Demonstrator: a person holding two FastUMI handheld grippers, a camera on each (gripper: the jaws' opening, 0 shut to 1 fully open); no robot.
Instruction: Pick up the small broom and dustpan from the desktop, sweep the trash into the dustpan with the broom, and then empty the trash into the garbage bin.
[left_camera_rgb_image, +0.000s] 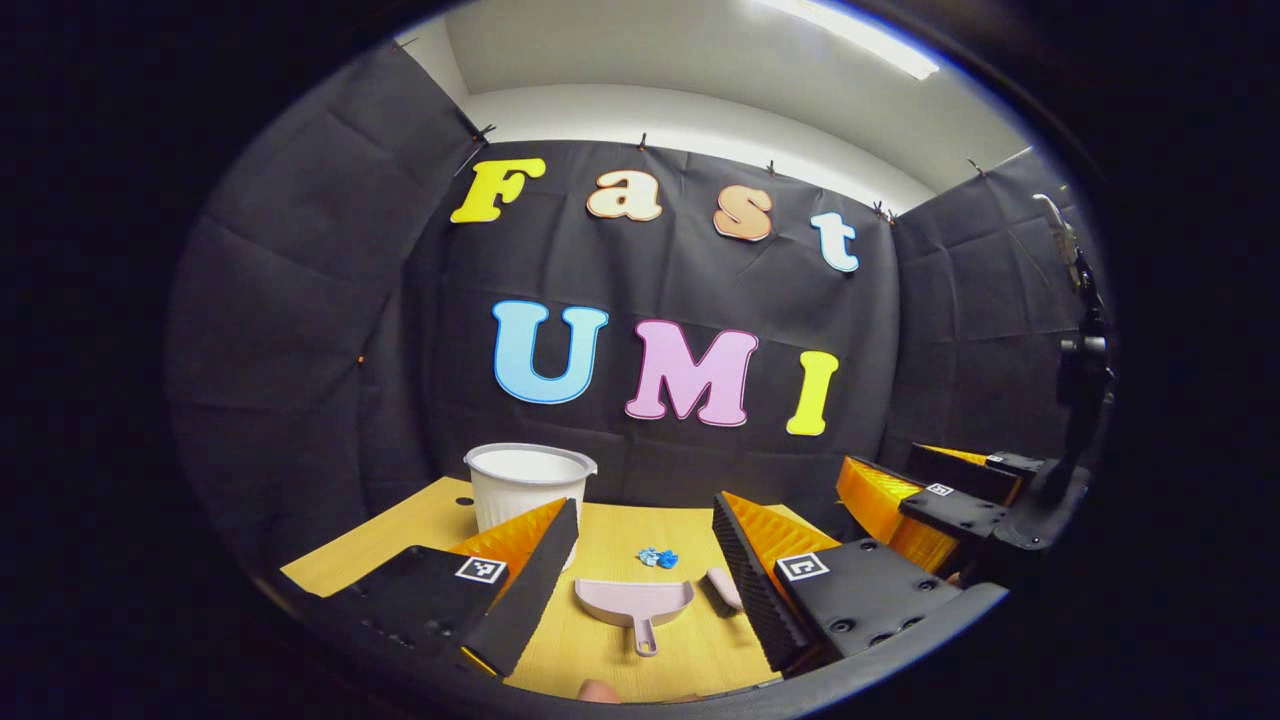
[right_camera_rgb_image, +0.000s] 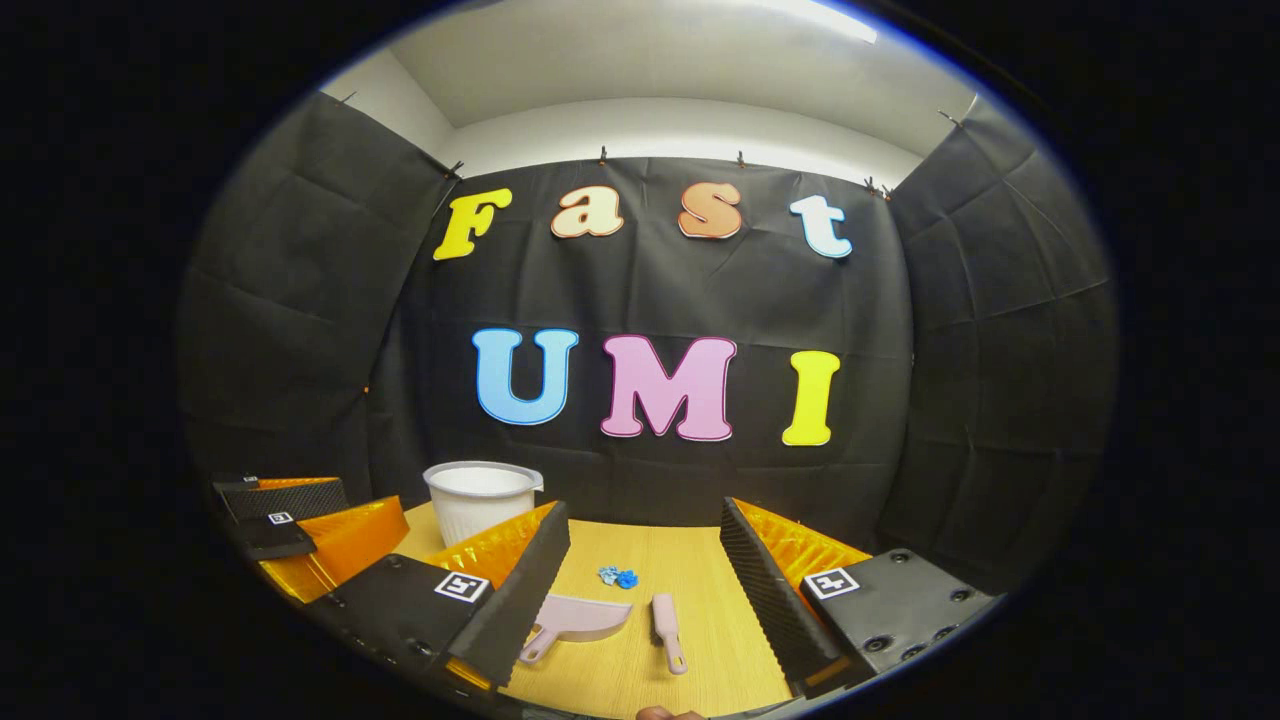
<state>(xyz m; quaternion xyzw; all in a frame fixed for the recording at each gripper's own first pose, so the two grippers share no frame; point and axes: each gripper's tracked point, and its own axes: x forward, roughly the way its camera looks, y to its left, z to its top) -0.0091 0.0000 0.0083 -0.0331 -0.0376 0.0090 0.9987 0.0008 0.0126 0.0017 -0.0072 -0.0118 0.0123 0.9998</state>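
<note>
In the left gripper view, the left gripper (left_camera_rgb_image: 640, 585) hangs above a light wooden desktop (left_camera_rgb_image: 610, 535), its two fingers spread wide apart with nothing between them. Framed in that gap lies a pale pink plastic dustpan (left_camera_rgb_image: 634, 604), flat on the wood, its handle pointing toward the camera. Just to its right, partly hidden behind the gripper's right-hand finger, lies a small pale pink broom (left_camera_rgb_image: 722, 587). Beyond the dustpan, a little farther back on the desktop, sits a small crumpled wad of blue and white trash (left_camera_rgb_image: 658, 557), apart from both tools. At the back left of the desktop stands a white round plastic garbage bin (left_camera_rgb_image: 528, 484), upright; the angle is too low to tell what is inside it. At the right edge, the right gripper (left_camera_rgb_image: 940, 495) shows from the side, level with the desk's right end; whether its jaws are apart cannot be told from here.

In the right gripper view, the right gripper (right_camera_rgb_image: 645, 590) also hangs over the desktop (right_camera_rgb_image: 690, 560) with its fingers wide open and empty. Between them lies the broom (right_camera_rgb_image: 667, 630), flat, its handle toward the camera. To its left the dustpan (right_camera_rgb_image: 578, 619) is partly covered by the left-hand finger. The trash (right_camera_rgb_image: 618, 576) lies behind them, touching neither. The garbage bin (right_camera_rgb_image: 481, 497) stands upright at back left, its contents out of sight. At the far left, the left gripper (right_camera_rgb_image: 300, 525) shows from the side.
</note>
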